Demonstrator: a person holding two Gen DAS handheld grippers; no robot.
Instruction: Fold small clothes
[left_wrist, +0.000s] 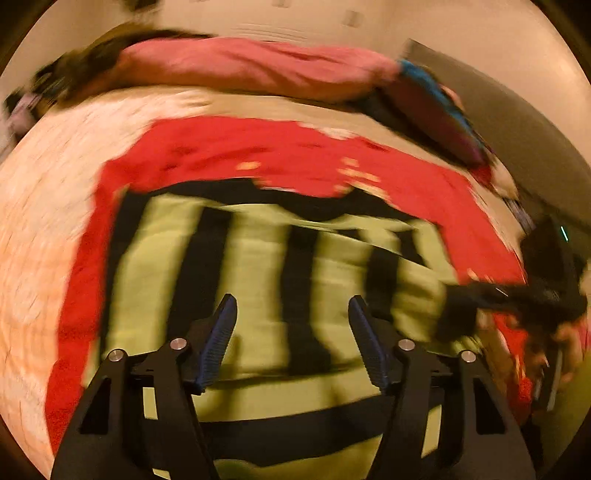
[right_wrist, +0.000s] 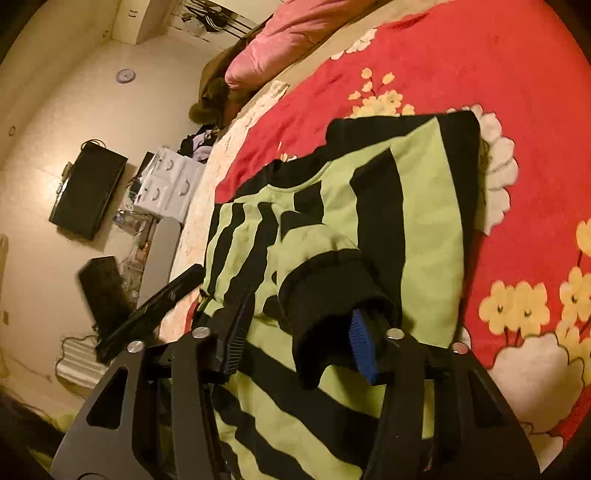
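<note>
Striped sweater (right_wrist: 424, 206) (on red blanket (right_wrist: 498, 66)): cuff (right_wrist: 325, 291) between right gripper (right_wrist: 301, 325) part-open jaws, unpinched.

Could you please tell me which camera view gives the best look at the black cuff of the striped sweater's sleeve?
The right wrist view: the black cuff is sharp and close, lying between the right tool's fingers. The left wrist view is motion-blurred and shows the cuff only as a dark smear at the right edge of the striped sweater.

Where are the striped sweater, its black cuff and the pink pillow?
striped sweater (right_wrist: 424, 206): right wrist view, green body panel.
black cuff (right_wrist: 325, 291): right wrist view, ribbed sleeve end.
pink pillow (left_wrist: 243, 66): left wrist view, middle.
</note>
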